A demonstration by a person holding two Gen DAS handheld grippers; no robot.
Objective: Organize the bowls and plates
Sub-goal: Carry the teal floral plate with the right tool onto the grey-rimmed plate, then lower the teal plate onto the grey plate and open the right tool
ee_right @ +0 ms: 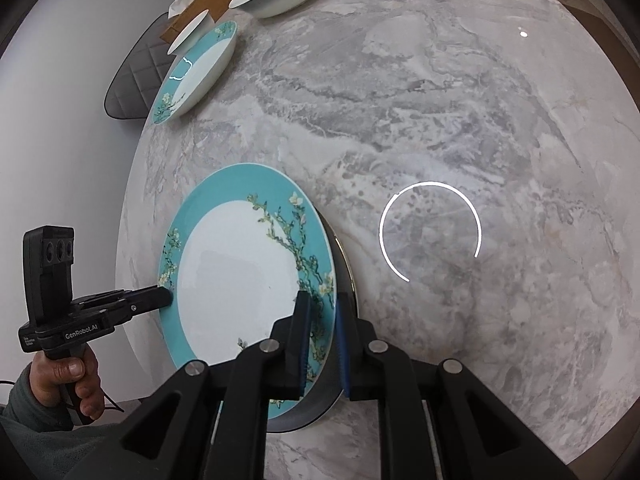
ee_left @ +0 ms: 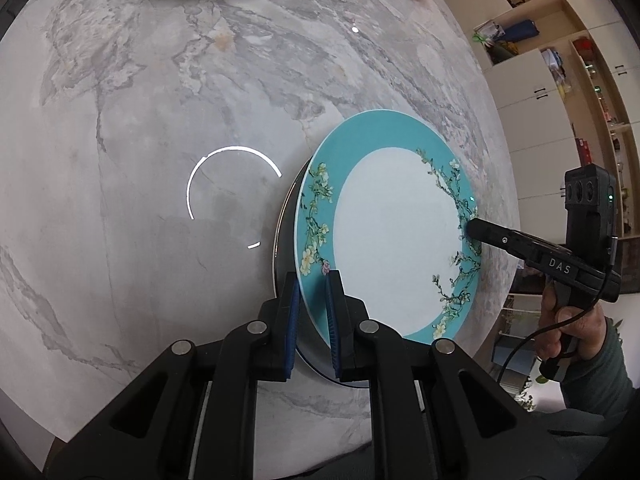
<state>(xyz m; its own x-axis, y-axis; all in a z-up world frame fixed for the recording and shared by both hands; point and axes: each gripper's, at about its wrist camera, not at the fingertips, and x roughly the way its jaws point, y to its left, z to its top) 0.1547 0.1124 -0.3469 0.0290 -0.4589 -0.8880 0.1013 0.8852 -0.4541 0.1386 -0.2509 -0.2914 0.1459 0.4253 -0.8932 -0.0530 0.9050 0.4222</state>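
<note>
**Plate gripped at opposite rims**

A round glossy plate (ee_left: 396,236) with a teal floral rim and white centre sits near the marble table (ee_left: 160,100) edge. Left gripper (ee_left: 312,312) and right gripper (ee_right: 322,336) each stand narrowly open, blue pads straddling its rim.

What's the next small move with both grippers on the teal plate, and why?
Probably lift it level with both hands, then carry it toward the matching teal dish at the far edge. The left gripper and right gripper pinch opposite rims of the plate, which sits above the marble table with a dark shadow beneath it. The stack looks like the natural spot.
</note>
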